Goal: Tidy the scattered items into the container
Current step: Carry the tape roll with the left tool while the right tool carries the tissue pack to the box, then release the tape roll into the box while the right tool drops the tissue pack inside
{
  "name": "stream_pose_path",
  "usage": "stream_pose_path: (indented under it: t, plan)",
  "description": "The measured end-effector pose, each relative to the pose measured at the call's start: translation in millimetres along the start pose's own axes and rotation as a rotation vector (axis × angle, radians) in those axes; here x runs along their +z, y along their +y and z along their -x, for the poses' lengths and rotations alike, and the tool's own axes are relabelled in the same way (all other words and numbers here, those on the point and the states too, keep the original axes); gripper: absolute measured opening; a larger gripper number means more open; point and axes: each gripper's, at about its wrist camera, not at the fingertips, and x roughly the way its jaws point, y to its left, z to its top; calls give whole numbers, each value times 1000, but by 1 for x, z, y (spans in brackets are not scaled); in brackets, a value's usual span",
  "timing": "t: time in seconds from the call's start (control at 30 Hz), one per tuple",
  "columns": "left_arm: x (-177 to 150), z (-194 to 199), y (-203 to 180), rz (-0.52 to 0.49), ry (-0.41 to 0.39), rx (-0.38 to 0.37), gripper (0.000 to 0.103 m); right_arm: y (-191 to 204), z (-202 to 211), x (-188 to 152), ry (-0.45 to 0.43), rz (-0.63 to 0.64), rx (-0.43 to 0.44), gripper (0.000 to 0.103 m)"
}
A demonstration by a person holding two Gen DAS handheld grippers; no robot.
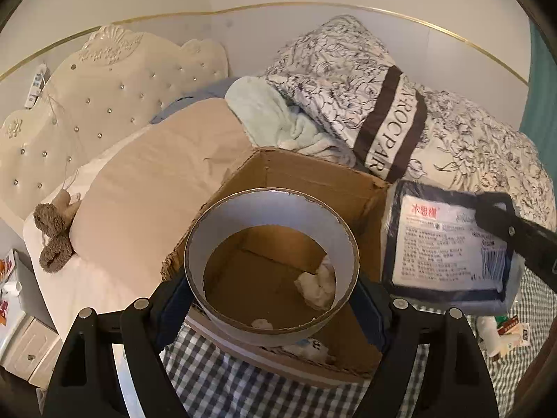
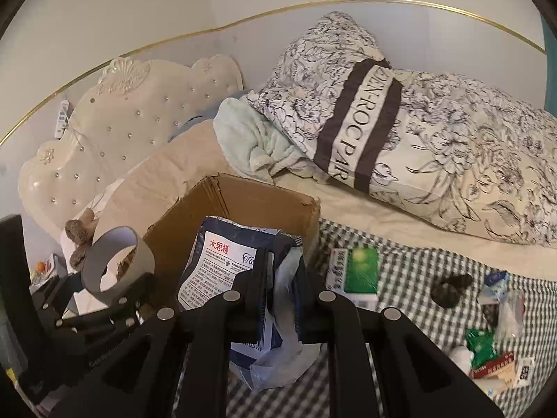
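Both loads are over the open brown cardboard box (image 1: pixel 313 188) on the bed now. The left gripper (image 1: pixel 275 299) is spread wide around a grey cardboard ring (image 1: pixel 271 216), pads on its outer wall, hanging just above the box mouth. The right gripper (image 2: pixel 278 296), nearly closed, pinches a dark-blue plastic packet with a white label (image 2: pixel 222 264) at the box's edge. Next call, probably: let both drop inside. More packets (image 2: pixel 487 351) lie scattered on the checked sheet (image 2: pixel 417 278).
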Motion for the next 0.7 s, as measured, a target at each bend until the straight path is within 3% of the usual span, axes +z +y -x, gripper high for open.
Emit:
stream_pose_path:
  t: [0.5, 0.7]
  plan:
    - [1, -50, 14, 30, 46, 16, 84, 19, -98, 13, 95, -31, 61, 12]
    - [2, -60, 11, 32, 44, 4, 83, 20, -118, 11, 121, -29, 60, 12]
